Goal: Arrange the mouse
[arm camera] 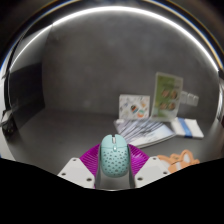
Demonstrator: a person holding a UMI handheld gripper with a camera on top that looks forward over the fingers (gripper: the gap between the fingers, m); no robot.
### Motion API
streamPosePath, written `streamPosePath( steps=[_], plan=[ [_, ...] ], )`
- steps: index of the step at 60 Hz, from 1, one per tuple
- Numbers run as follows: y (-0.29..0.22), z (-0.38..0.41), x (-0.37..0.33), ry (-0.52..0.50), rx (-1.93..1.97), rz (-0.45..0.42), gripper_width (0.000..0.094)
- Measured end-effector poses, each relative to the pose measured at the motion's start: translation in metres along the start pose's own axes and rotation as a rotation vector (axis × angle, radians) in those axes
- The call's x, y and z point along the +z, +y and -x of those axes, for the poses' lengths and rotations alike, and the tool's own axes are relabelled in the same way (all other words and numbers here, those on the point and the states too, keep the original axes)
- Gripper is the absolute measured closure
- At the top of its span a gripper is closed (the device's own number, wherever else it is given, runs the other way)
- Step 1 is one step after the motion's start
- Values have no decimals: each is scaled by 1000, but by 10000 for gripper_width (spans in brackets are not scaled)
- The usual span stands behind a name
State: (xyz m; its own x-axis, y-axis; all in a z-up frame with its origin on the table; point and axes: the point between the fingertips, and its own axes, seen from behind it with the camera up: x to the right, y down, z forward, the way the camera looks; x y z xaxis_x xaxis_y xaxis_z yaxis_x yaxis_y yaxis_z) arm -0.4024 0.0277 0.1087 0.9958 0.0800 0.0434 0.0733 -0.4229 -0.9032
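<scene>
I have the mouse (115, 157) right in front of my camera: a pale mint-green one with a dotted, perforated shell, seen end-on, its rounded back rising between my two fingers. It sits between the magenta pads (92, 160), one on each side, and both pads appear to touch its flanks with no gap that I can make out, so I read my gripper (115, 172) as clenched on the mouse. The white finger tips (76, 171) show low at either side of it. I cannot tell whether the mouse is resting on the table (60, 135) or lifted just clear of it, since its underside is hidden by my fingers. The table is a plain grey surface stretching ahead. Beyond the mouse and a little to the right lies a loose fan of papers (150, 131), and just beside that a small blue and white packet (188, 127) lies flat. Behind the papers two printed cards (168, 93) stand upright, one lower with a flowery pattern and one taller and greenish. Near my right finger there is an orange looped thing (180, 159) on the table; I cannot tell what it is. Far off to the left a dark boxy object (22, 95) stands at the table's edge against a grey wall (100, 50).
</scene>
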Motion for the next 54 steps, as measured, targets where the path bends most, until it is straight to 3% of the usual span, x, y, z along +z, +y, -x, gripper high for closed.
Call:
streamPosePath(
  steps=[4, 8, 15, 23, 38, 40, 46, 48, 49, 54],
  plan=[
    [-34, -49, -31, 68, -1, -92, 543],
    [-43, -115, -51, 162, -20, -124, 544],
    [10, -211, -50, 234, 30, -23, 545],
    [98, -254, -22, 204, 72, 144, 543],
    [145, -273, 1, 158, 97, 208, 529],
    [143, -272, 4, 150, 112, 186, 521],
    [143, -273, 3, 136, 140, 193, 430],
    [143, -273, 2, 138, 137, 201, 337],
    [143, -273, 2, 139, 137, 201, 369],
    [138, -271, -9, 141, 155, 180, 129]
  ],
)
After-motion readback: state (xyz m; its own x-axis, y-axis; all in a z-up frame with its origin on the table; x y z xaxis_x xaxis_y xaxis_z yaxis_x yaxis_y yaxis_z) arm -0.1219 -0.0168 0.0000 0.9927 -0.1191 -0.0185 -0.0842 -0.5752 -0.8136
